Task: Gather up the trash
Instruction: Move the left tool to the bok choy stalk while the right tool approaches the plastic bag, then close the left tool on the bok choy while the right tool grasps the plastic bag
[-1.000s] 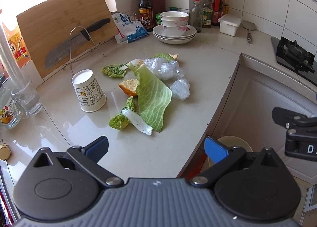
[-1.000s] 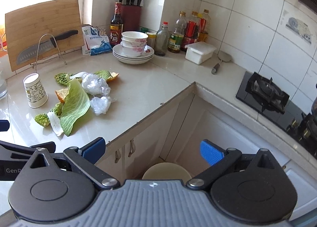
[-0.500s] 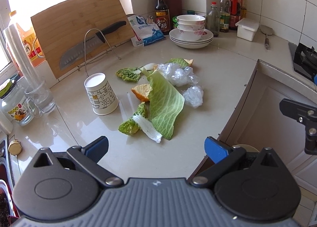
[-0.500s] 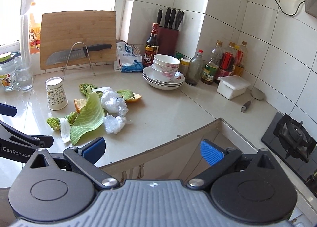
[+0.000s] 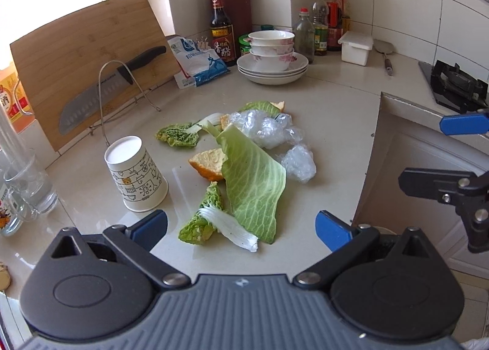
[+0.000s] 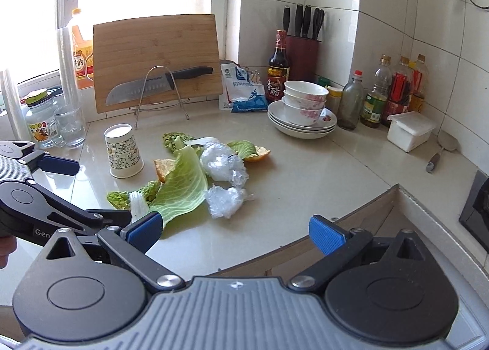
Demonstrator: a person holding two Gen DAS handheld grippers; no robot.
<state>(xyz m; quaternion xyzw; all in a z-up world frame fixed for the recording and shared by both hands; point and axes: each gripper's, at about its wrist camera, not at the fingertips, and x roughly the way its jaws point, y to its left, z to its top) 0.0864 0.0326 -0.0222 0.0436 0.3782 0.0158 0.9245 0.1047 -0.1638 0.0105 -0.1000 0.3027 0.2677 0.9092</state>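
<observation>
Cabbage leaf [image 5: 253, 188] lengthwise toward camera

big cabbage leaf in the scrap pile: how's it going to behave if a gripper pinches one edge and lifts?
The big cabbage leaf looks thin and broad, so it will probably droop from a single pinch. It drapes over the orange peel, so lifting may drag or tip that piece. It is likely light; its pale rib end looks like the stiffer grip spot.

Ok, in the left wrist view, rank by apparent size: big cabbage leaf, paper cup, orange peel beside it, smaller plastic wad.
1. Big cabbage leaf
2. Paper cup
3. Orange peel and smaller plastic wad look alike; the leaf hides part of the peel, so no ranking.
</observation>
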